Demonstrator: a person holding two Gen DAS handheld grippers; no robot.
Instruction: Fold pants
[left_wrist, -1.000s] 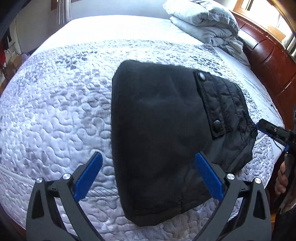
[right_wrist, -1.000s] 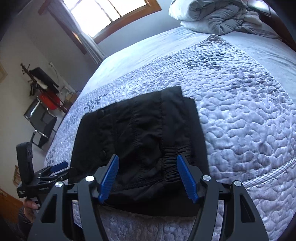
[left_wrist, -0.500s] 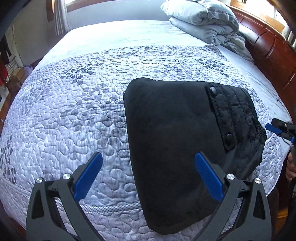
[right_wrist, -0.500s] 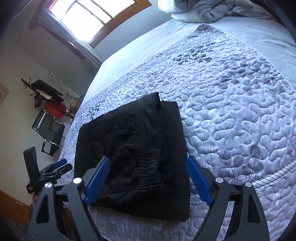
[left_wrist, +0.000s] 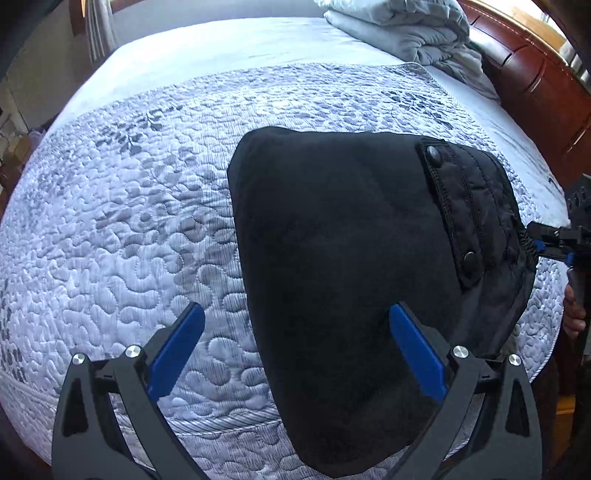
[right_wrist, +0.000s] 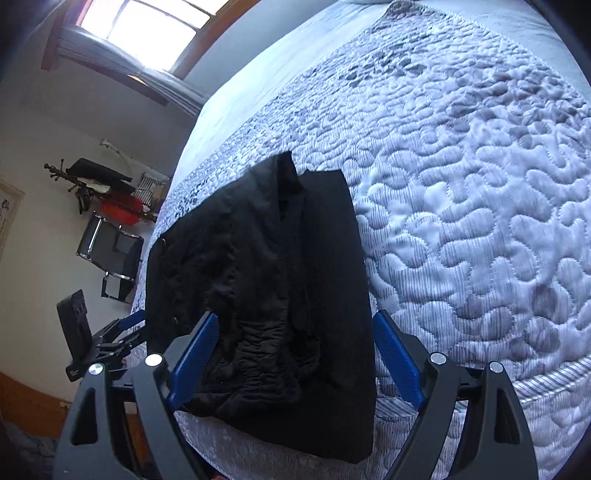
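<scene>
We hold both grippers released, left gripper (left_wrist: 295, 354) and right gripper (right_wrist: 295, 363) spread wide over the folded black pants (left_wrist: 343, 266) at the quilt (left_wrist: 122, 206) near edge, probably ready to grab its ends

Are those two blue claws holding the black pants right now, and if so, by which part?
Nothing is held. Both the left gripper and the right gripper stand open, pads clear of the folded black pants, which lie on the quilted bedspread.

Daylight pours from a blown-out window (right_wrist: 140, 33), leaving a cool blue cast on the bed (left_wrist: 122, 206). The black pants (left_wrist: 332, 258) lose detail in shadow. Fisheye bending and dark vignetting mark the edges.
</scene>
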